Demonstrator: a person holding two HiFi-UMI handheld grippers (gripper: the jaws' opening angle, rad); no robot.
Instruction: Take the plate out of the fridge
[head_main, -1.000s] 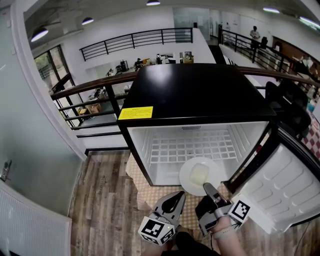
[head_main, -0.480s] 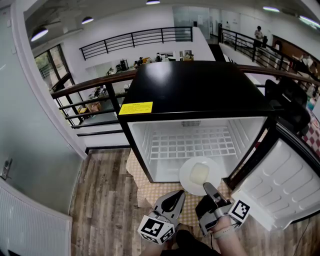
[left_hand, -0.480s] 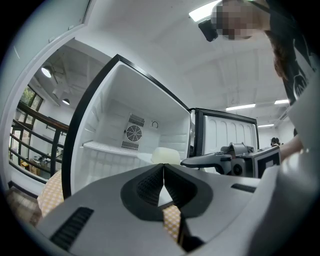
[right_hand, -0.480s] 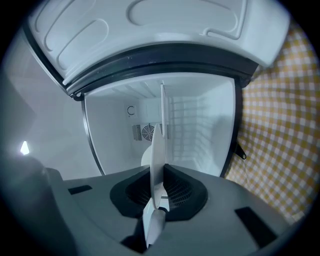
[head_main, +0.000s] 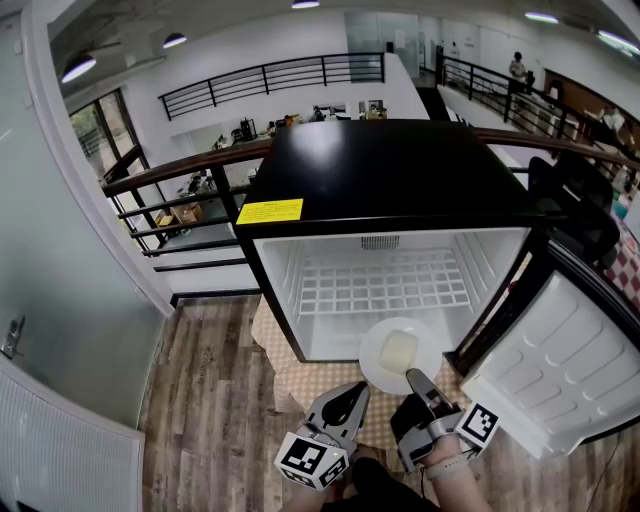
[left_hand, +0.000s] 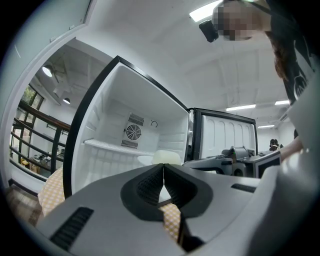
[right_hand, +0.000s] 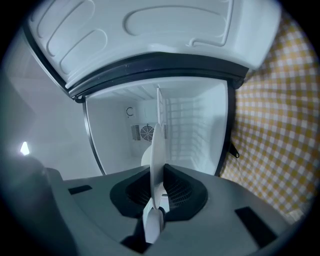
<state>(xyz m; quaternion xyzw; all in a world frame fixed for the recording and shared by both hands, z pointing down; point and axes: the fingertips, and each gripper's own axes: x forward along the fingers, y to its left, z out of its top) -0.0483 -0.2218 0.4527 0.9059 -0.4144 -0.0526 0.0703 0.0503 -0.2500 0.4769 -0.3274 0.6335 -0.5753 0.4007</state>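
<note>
A white plate (head_main: 385, 358) with a pale yellow block (head_main: 398, 349) on it hangs at the lower front of the open black fridge (head_main: 390, 175), partly outside the opening. My right gripper (head_main: 415, 379) is shut on the plate's near rim. In the right gripper view the plate (right_hand: 157, 150) stands edge-on, clamped in my right gripper (right_hand: 161, 169). My left gripper (head_main: 347, 403) hangs to the left of the plate, shut and holding nothing. The left gripper view has my left gripper (left_hand: 163, 168) with tips together and the plate (left_hand: 146, 160) beyond them.
The fridge door (head_main: 560, 360) stands open at the right. A white wire shelf (head_main: 385, 285) lies bare inside. A yellow checked mat (head_main: 275, 372) lies under the fridge on wood flooring (head_main: 200, 420). A grey wall (head_main: 60, 300) rises at the left, with a railing (head_main: 180, 180) behind the fridge.
The plate and both grippers keep their places. The fridge has only drifted slightly upward in the head view.
</note>
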